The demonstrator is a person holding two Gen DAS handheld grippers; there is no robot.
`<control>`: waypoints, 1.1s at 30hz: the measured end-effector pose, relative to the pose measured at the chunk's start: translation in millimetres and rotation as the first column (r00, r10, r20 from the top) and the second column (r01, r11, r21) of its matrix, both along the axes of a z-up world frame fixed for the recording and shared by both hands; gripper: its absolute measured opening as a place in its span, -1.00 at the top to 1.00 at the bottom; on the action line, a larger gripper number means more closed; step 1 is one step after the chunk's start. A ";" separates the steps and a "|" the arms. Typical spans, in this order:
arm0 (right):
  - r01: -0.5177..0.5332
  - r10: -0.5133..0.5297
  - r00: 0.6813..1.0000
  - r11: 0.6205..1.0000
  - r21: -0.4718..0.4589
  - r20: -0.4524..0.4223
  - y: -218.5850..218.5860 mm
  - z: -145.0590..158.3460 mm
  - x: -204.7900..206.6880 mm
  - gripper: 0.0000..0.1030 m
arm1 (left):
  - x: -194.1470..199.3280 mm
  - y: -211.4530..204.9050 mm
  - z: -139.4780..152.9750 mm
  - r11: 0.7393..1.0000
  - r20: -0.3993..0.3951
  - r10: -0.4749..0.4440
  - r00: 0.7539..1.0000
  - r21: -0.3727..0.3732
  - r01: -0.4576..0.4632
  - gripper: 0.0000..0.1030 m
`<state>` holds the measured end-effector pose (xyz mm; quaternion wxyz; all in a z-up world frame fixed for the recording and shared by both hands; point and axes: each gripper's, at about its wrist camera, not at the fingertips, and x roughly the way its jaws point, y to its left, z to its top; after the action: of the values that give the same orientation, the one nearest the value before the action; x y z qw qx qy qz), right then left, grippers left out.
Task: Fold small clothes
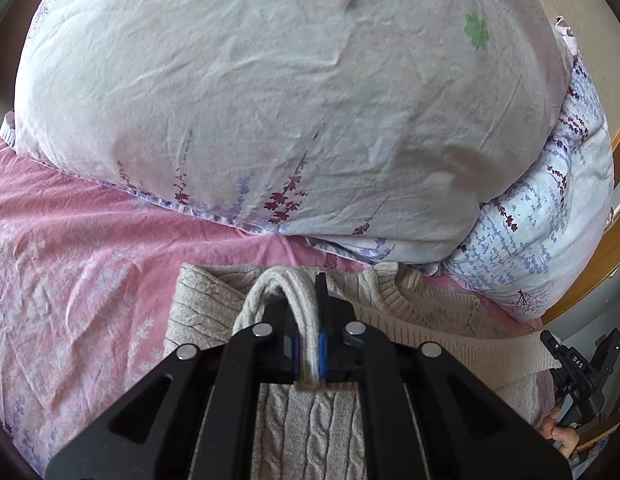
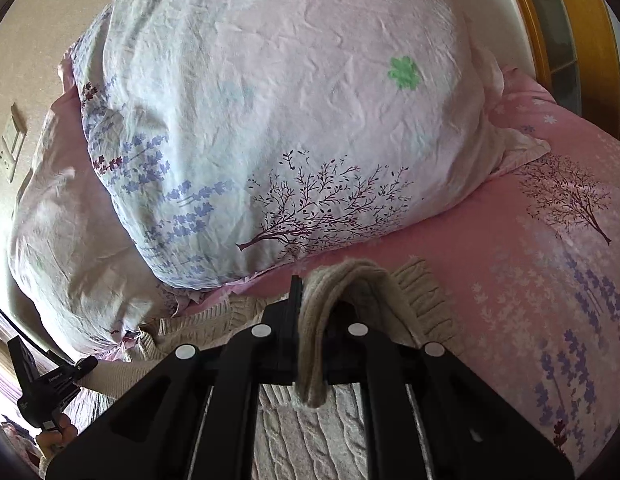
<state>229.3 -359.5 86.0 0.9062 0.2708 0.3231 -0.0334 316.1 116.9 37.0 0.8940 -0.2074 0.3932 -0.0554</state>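
I have both grippers, left gripper (image 1: 307, 354) and right gripper (image 2: 310, 354), clamped on sweater (image 1: 410, 312) folds; its body lies directly below both.

Item count: one beige cable-knit sweater (image 1: 310, 420), two grippers (image 1: 305, 320) (image 2: 314, 312). Bedding: one pink bed sheet (image 1: 89, 248), one large floral duvet (image 1: 269, 100), one green clover mark (image 1: 476, 31).
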 end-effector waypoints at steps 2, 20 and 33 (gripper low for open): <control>0.008 -0.008 1.000 1.000 0.017 -0.011 -1.8 -3.7 1.9 0.85 | 2.1 -2.4 -2.1 1.000 -0.007 -0.002 1.000 0.014 0.002 0.88; 0.054 -0.044 0.989 0.996 0.069 -0.141 -0.4 -26.4 29.5 -0.27 | 22.8 -9.9 -20.8 1.000 -0.121 -0.020 0.992 0.002 0.020 0.24; 0.094 -0.094 0.989 0.996 -0.003 -0.117 -42.1 -4.5 -53.1 -0.18 | -44.3 42.2 -0.1 0.999 -0.104 -0.042 0.994 -0.013 0.041 0.10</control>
<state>176.3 -401.6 81.4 0.8827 0.2845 0.3628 -0.0914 271.8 159.1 36.9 0.8697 -0.2068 0.4434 -0.0651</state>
